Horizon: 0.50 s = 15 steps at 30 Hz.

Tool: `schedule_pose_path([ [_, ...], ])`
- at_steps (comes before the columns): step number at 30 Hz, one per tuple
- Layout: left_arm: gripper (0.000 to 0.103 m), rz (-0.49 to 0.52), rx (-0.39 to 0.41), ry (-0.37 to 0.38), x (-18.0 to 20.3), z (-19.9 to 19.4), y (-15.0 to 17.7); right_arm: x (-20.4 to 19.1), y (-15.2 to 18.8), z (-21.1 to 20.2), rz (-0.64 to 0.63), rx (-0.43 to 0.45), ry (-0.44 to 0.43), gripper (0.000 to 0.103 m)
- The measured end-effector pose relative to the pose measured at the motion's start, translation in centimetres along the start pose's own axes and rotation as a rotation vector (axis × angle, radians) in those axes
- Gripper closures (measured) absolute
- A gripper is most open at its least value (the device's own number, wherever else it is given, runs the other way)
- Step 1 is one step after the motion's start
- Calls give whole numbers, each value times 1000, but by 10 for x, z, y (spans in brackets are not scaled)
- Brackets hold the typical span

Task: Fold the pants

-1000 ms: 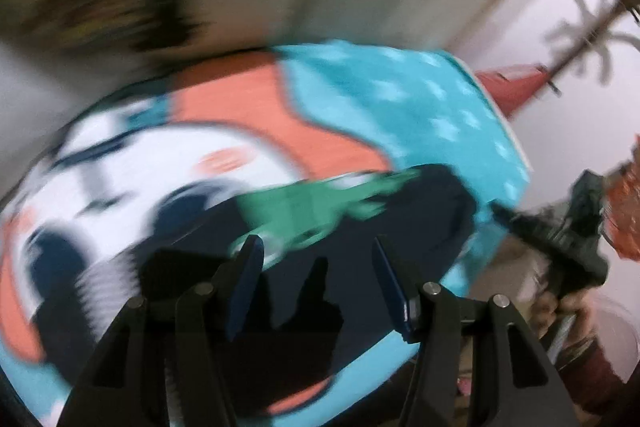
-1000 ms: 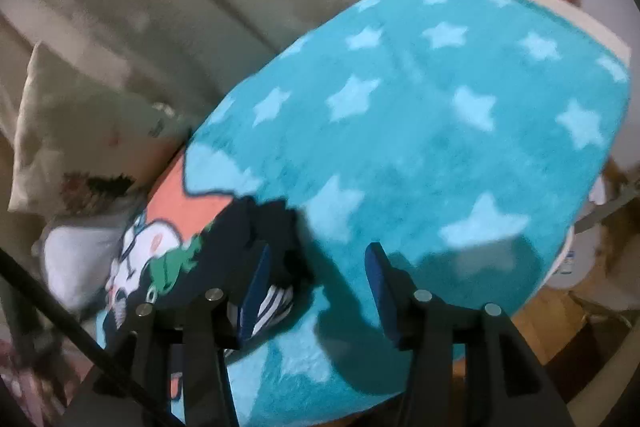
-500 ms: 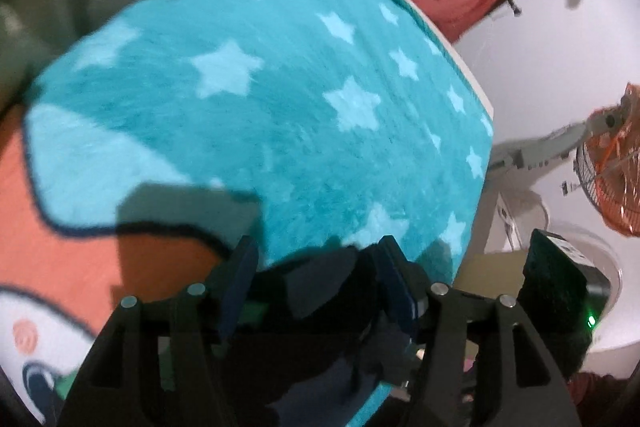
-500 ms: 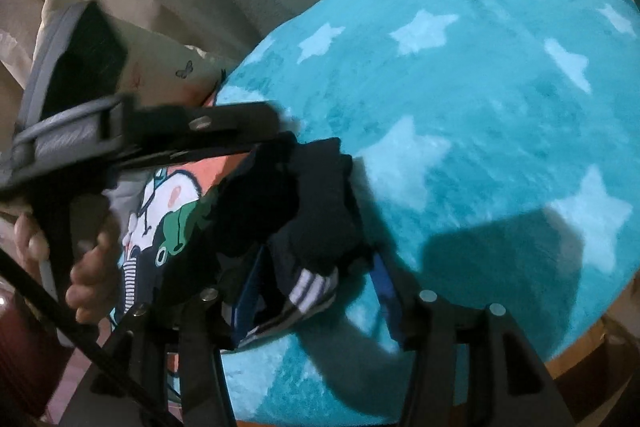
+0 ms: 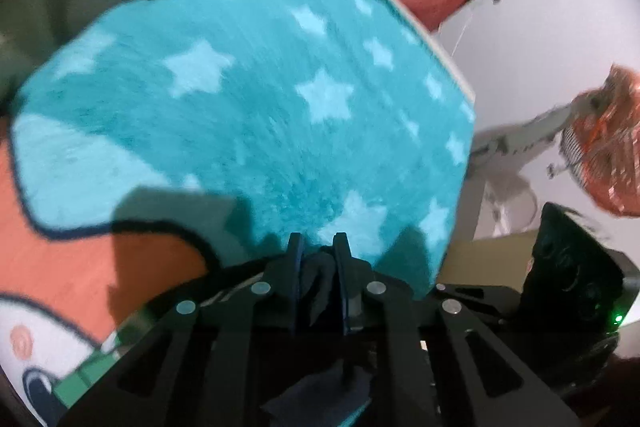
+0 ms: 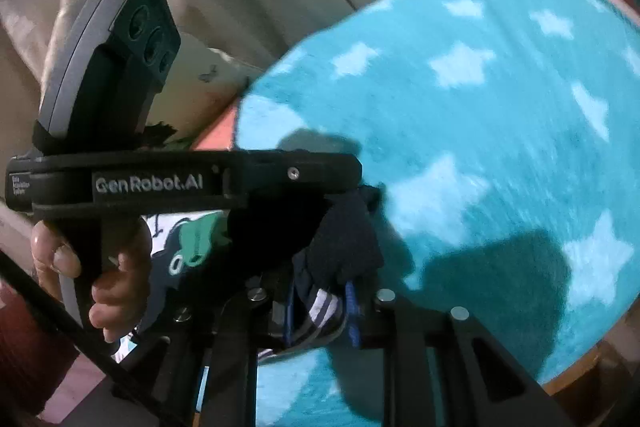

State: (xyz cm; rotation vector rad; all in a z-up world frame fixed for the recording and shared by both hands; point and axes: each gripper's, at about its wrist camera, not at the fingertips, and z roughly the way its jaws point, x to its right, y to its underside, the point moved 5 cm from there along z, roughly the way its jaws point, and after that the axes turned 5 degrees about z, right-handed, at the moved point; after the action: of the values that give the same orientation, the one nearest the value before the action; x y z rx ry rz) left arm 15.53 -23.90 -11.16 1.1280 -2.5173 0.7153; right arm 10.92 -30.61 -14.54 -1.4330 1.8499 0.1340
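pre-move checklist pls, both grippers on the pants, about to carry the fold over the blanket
1. Left gripper shut on pants: ok, dark fabric pinched between its fingers.
2. Right gripper shut on pants: ok, striped edge clamped.
3. Grippers apart, no contact: cannot tell, they sit very close, the left one just ahead of the right.
4. Blanket ahead free of clutter: ok in both views.
5. Pants layers aligned: cannot tell, fabric is bunched and mostly hidden.
6. Fan off the bed, out of the path: ok.
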Motion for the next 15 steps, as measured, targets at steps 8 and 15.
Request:
schedule_pose_path([
  [8, 89, -119, 182, -22, -31, -79, 58, -85, 18, -1, -221, -1, -10, 82],
  [15, 89, -350, 247, -34, -88, -106, 138, -137, 70, 40, -409, -79, 27, 78],
])
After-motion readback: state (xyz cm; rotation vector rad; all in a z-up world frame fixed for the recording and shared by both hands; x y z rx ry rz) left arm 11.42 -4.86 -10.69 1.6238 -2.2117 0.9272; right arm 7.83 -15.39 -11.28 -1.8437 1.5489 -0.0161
